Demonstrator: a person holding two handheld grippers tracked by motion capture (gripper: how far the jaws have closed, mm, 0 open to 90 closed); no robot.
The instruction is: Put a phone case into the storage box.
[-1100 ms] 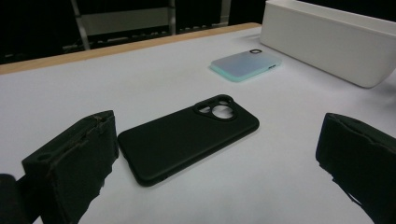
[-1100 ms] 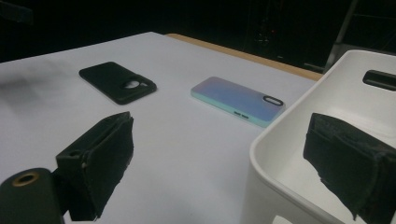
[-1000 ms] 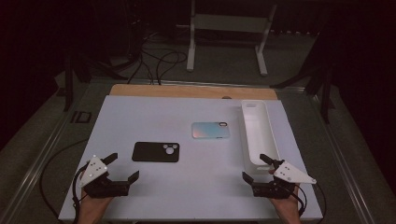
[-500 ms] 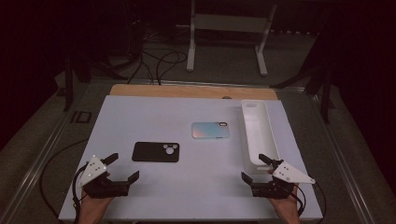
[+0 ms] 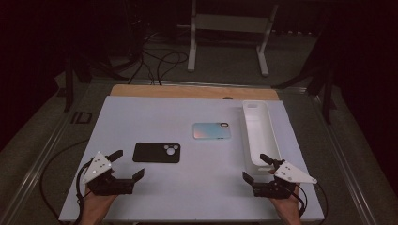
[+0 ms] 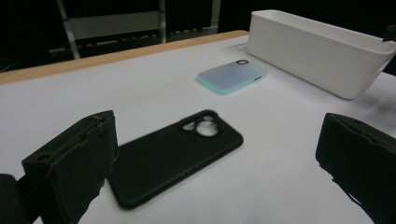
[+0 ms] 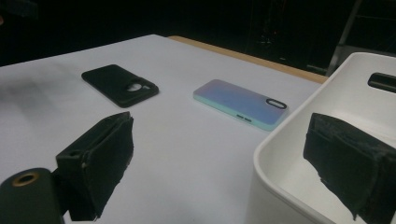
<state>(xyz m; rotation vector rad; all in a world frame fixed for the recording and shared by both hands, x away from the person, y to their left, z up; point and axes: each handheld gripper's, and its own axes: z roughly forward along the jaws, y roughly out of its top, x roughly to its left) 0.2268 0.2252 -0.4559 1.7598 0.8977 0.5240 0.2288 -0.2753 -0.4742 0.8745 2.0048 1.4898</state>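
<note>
A black phone case (image 5: 156, 153) (image 6: 170, 154) (image 7: 119, 84) lies flat on the white table, left of centre. A pale blue-green phone case (image 5: 211, 131) (image 6: 232, 77) (image 7: 240, 103) lies flat near the middle. A long white tray (image 5: 259, 133) (image 6: 322, 44) (image 7: 299, 154) stands at the right. My left gripper (image 5: 126, 164) (image 6: 219, 168) rests at the front left, open, just short of the black case. At the front right my right gripper (image 5: 258, 168) (image 7: 229, 163) is open with nothing held, by the tray's near end.
The white table top (image 5: 187, 187) has a wooden strip (image 5: 192, 91) along its far edge. Beyond it, on the dark floor, stand a metal frame (image 5: 230, 33) and cables (image 5: 155, 61). A cable (image 5: 51, 173) trails off the table's left side.
</note>
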